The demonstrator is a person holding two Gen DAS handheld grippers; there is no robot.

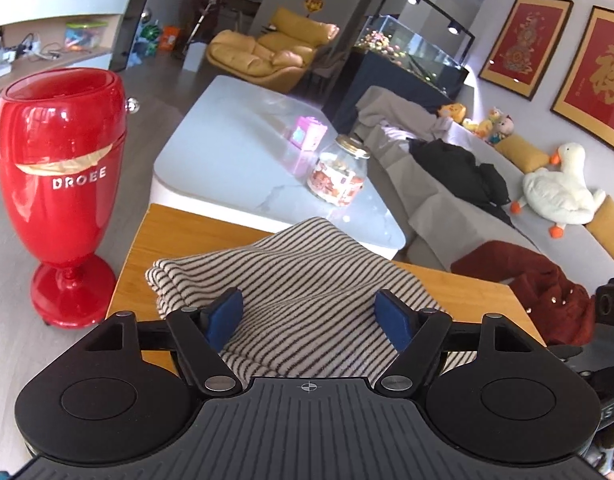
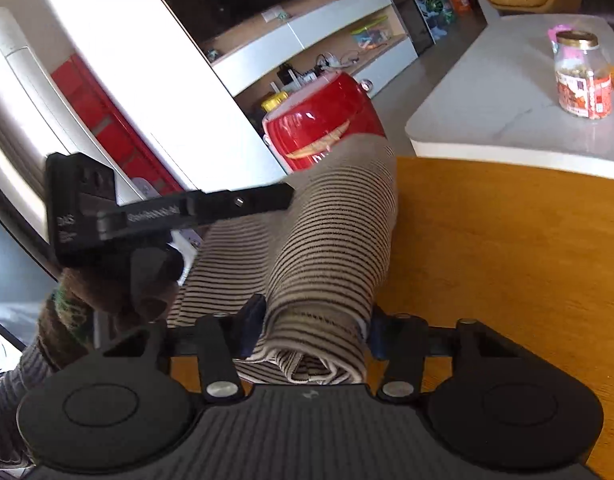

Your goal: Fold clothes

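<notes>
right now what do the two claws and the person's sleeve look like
Both claws are matte black, with a ribbed plate between two round discs, silver pivot screws and blue pads. The left claw has a small crosshair mark on its plate. In the right claw view, a grey ribbed sleeve ends in a brown-and-green cuff.

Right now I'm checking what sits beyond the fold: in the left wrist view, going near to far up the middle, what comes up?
Left gripper → striped garment → wooden table → white marble table → snack jar → yellow armchair.
</notes>
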